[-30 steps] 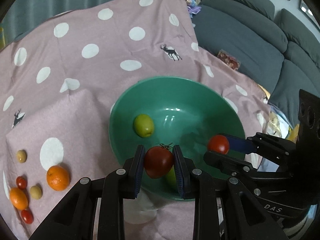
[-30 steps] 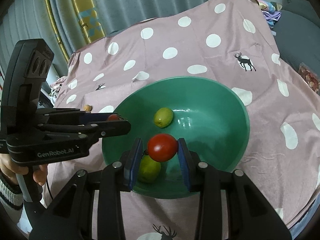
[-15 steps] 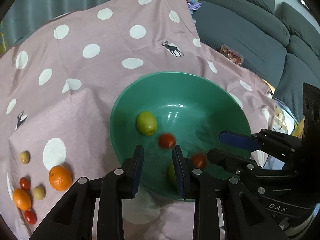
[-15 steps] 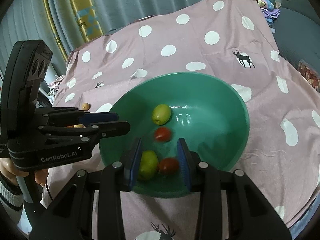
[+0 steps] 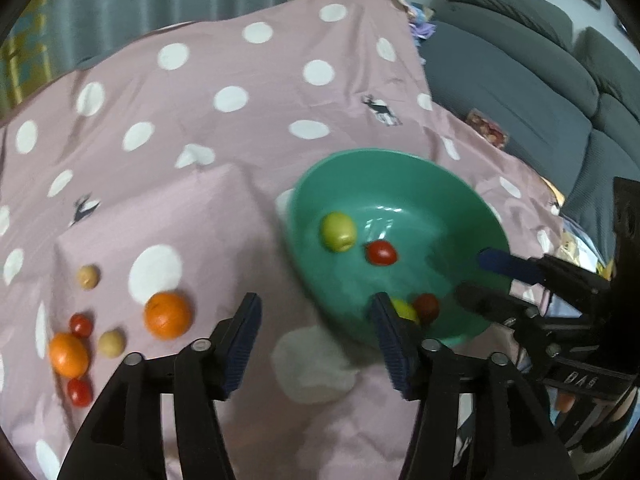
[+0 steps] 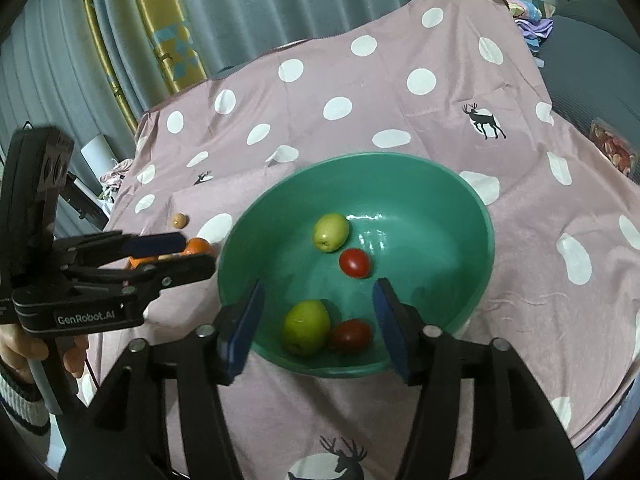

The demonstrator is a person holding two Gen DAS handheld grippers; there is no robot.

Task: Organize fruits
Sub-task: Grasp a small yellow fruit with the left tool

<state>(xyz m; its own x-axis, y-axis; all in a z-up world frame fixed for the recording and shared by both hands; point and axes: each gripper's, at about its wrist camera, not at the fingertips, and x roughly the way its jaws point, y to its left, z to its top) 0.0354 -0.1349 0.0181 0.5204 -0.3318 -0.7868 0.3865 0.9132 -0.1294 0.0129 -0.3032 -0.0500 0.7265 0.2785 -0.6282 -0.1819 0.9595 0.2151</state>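
Holding nothing now, both your tools, left tool (image 5: 316,336) and right tool (image 6: 318,320), have just been opening wide; their tomatoes rest in the green bowl (image 6: 476,216) at twelve o'clock.

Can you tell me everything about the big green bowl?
The big round green bowl looks like smooth, shiny plastic, deep with a wide rim. It sits upright on the pink polka-dot cloth. Inside lie two yellow-green fruits and two small red tomatoes. Neither gripper touches it.
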